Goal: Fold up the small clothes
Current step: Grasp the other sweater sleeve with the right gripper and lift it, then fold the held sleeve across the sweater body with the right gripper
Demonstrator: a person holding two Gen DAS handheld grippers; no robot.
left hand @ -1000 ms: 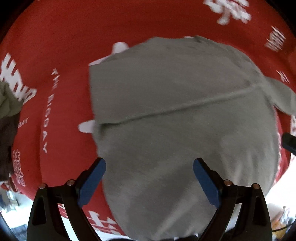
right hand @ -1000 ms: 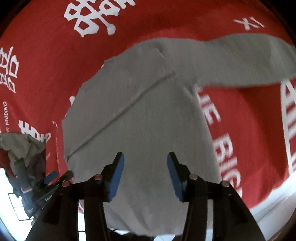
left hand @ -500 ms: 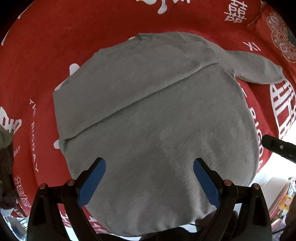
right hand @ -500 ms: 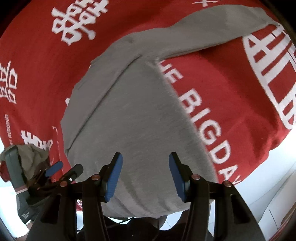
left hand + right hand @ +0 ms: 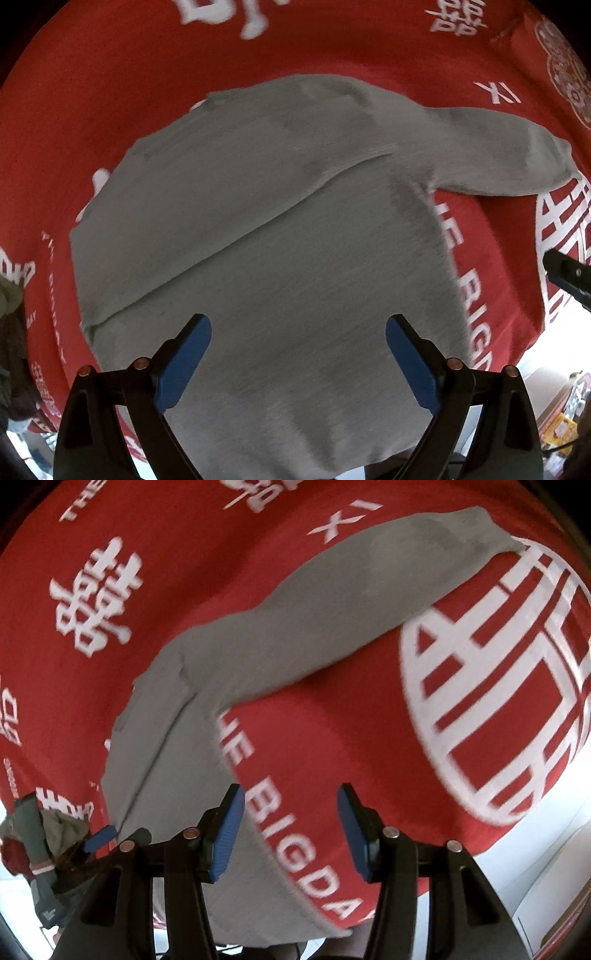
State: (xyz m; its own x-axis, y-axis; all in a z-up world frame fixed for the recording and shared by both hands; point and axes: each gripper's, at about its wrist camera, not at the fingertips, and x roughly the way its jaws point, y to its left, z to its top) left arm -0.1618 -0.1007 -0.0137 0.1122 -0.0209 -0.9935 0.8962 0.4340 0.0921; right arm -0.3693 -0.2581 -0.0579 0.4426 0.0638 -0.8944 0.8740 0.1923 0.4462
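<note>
A grey long-sleeved top (image 5: 280,240) lies flat on the red cloth (image 5: 110,92), its left part folded over the body along a slanted edge. One sleeve (image 5: 491,158) sticks out to the right. My left gripper (image 5: 298,354) hangs open above the lower body of the top, nothing between its blue pads. In the right wrist view the grey top (image 5: 177,738) runs along the left, with the sleeve (image 5: 369,602) stretching up to the right. My right gripper (image 5: 291,830) is open above the red cloth (image 5: 332,738) beside the top's right edge, holding nothing.
The red cloth carries large white characters and letters. A pile of other clothes (image 5: 11,314) lies at the far left edge. The left gripper (image 5: 99,834) shows at the lower left of the right wrist view. The table's edge and pale floor (image 5: 535,867) lie at the right.
Both grippers have slid to the right across the top; the outstretched sleeve has come into the left view, and the right gripper has gone from over the grey body to over red cloth.
</note>
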